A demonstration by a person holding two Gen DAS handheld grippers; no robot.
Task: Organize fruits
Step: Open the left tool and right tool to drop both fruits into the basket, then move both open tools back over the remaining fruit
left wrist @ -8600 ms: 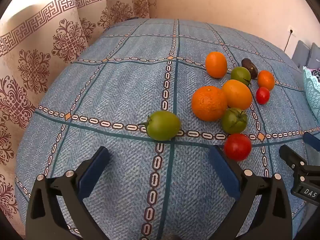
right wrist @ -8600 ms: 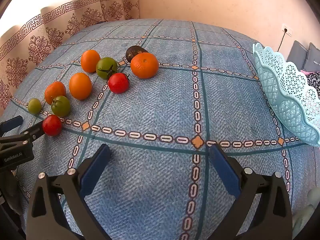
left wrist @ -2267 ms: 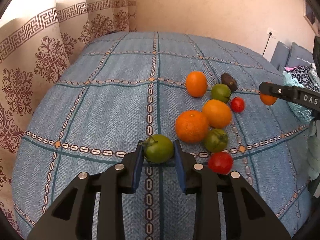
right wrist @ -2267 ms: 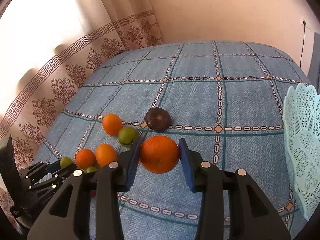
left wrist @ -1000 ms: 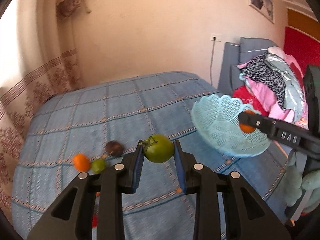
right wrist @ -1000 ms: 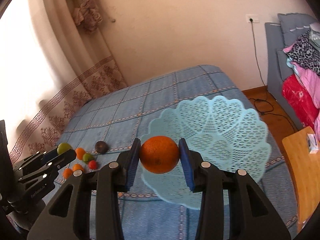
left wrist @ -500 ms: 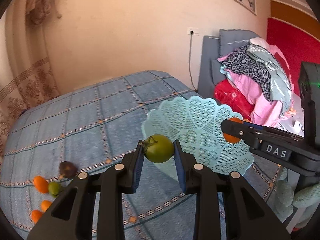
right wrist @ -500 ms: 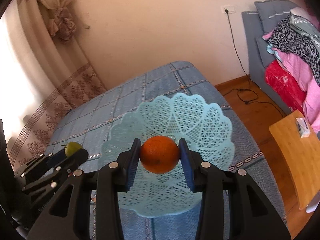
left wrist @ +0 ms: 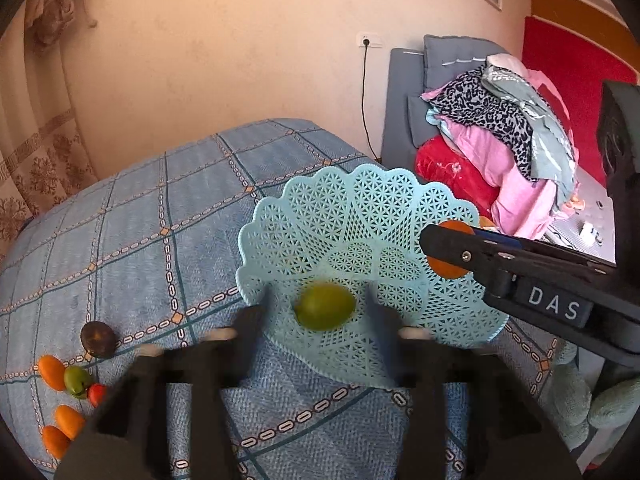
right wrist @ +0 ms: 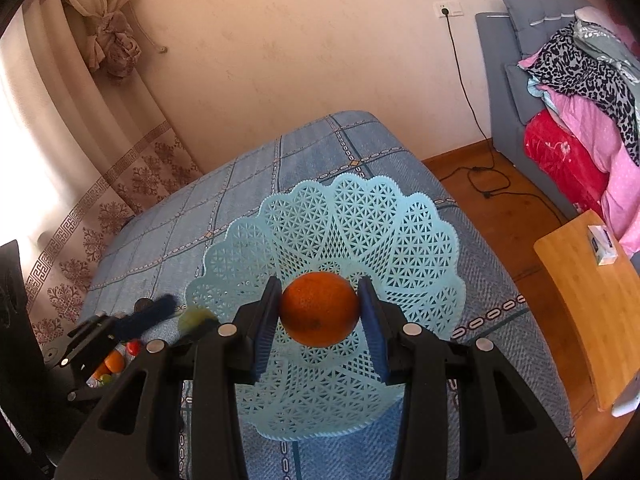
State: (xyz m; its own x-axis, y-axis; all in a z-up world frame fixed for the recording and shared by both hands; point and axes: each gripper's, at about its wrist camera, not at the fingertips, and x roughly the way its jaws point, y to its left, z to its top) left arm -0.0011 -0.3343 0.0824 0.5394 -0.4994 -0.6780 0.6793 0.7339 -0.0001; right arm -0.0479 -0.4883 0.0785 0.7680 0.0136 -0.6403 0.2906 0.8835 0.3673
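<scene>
**Green fruit let go over the basket, orange held back**

Left gripper [left wrist: 316, 320] mid-release: fingers [left wrist: 250, 332] blurred and spreading, pads clear of the green tomato [left wrist: 325, 306], which sits loose in the gap between them, smeared by motion, just above the near wall of the pale blue lattice basket [left wrist: 360, 208]. Opened there, by the look of it, so that the fruit falls inside the rim rather than onto the bed. Cannot tell whether it already touches the mesh.

Right gripper [right wrist: 319, 312] narrowly open yet clamped: blue pads [right wrist: 269, 316] pressing either side of the orange [right wrist: 319, 310], gripped across its middle, hung over the centre of the basket [right wrist: 420, 248]. Probably kept waiting so the two fruits do not collide on the way in; likely next in line for release.

Basket resting on the blue patterned bedspread [left wrist: 140, 220] near its edge, close enough to both sets of fingers for a short drop.

Far off to the left of the left fingers, well apart from the basket: leftover fruits [left wrist: 66, 396] in a loose cluster, plus a dark brown one [left wrist: 98, 339] — much of the sorting judged still undone.
</scene>
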